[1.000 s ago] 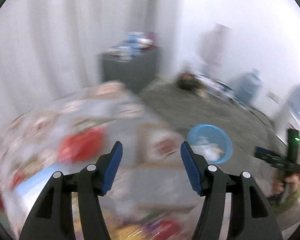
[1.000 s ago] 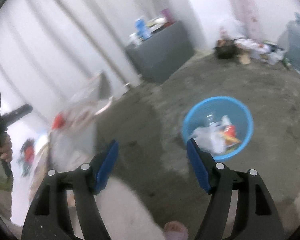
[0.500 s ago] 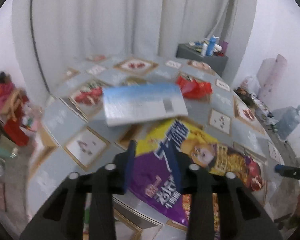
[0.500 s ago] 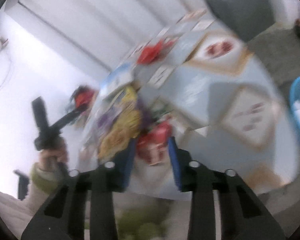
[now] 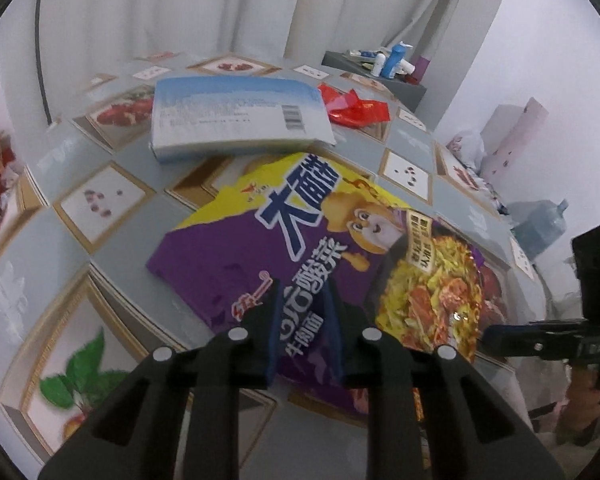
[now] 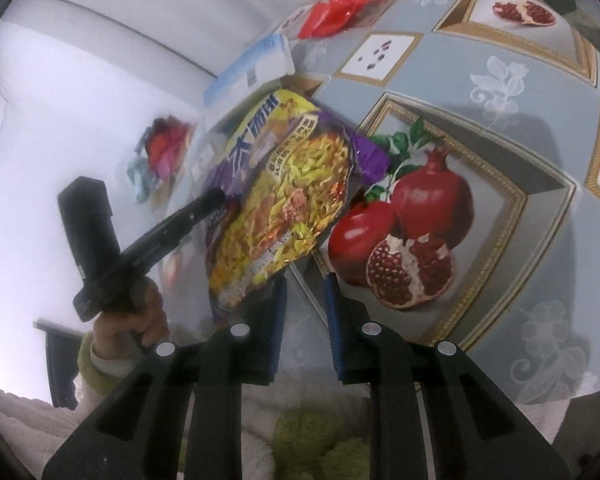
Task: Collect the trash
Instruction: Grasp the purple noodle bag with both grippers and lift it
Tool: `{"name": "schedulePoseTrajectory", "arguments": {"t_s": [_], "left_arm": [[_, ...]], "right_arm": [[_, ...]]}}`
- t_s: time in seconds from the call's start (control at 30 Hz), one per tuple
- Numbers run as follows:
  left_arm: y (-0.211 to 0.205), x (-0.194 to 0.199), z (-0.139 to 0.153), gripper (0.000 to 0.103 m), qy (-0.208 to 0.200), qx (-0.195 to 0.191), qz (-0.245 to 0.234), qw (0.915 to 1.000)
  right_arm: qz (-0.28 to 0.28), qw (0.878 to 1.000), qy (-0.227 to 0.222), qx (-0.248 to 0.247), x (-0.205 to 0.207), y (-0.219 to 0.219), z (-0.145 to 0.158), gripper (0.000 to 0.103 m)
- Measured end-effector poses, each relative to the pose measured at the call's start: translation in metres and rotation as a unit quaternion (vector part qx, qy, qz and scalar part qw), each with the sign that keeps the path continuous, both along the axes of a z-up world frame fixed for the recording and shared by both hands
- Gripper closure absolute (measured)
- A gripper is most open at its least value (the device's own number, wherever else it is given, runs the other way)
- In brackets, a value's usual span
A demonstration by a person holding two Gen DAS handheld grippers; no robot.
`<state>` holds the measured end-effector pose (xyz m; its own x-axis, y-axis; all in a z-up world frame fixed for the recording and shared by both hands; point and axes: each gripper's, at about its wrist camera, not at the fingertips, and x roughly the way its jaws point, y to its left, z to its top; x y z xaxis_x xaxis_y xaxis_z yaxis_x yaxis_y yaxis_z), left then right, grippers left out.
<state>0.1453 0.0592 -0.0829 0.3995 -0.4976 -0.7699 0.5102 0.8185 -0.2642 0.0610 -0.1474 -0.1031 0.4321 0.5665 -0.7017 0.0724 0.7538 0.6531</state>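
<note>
From the left wrist view, we hold the left gripper (image 5: 306, 320) low at 6 o'clock, its blue pads narrowed to a slim gap over the near edge of the purple-and-yellow noodle bag (image 5: 332, 256); we cannot tell whether they pinch it or only hover above it. The bag lies flat on the pomegranate-print tablecloth (image 5: 100, 200). At 12 o'clock a blue-and-white carton (image 5: 236, 114) rests just beyond it, and a crumpled red wrapper (image 5: 354, 108) sits at 1 o'clock, touching the carton's far corner. The right gripper (image 5: 540, 340) enters at 3 o'clock, its tip near the bag's right edge. From the right wrist view, the right gripper (image 6: 304, 316) sits at 6 o'clock with a similarly narrow gap, the bag's (image 6: 284, 200) lower corner just at its left pad; a grip is not certain. The left gripper (image 6: 212, 200) reaches in from 9 o'clock to the bag's side. The carton (image 6: 248, 72) and wrapper (image 6: 336, 12) lie toward 12 o'clock. We judge all three pieces remain to be collected, and no bin shows in either view.
</note>
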Motion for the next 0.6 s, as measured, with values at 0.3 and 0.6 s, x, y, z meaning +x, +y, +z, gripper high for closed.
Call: {"name": "schedulePoseTrajectory", "arguments": {"t_s": [0.3, 0.6], "left_arm": [[-0.018, -0.018, -0.006, 0.083, 0.046, -0.045, -0.036, 0.9973], [-0.046, -0.033, -0.008, 0.083, 0.051, -0.056, -0.072, 0.9945]], "right_arm": [[-0.032, 0.999, -0.005, -0.023, 0.006, -0.014, 0.004, 0.084], [-0.039, 0.999, 0.012, 0.013, -0.005, -0.023, 0.001, 0.074]]}}
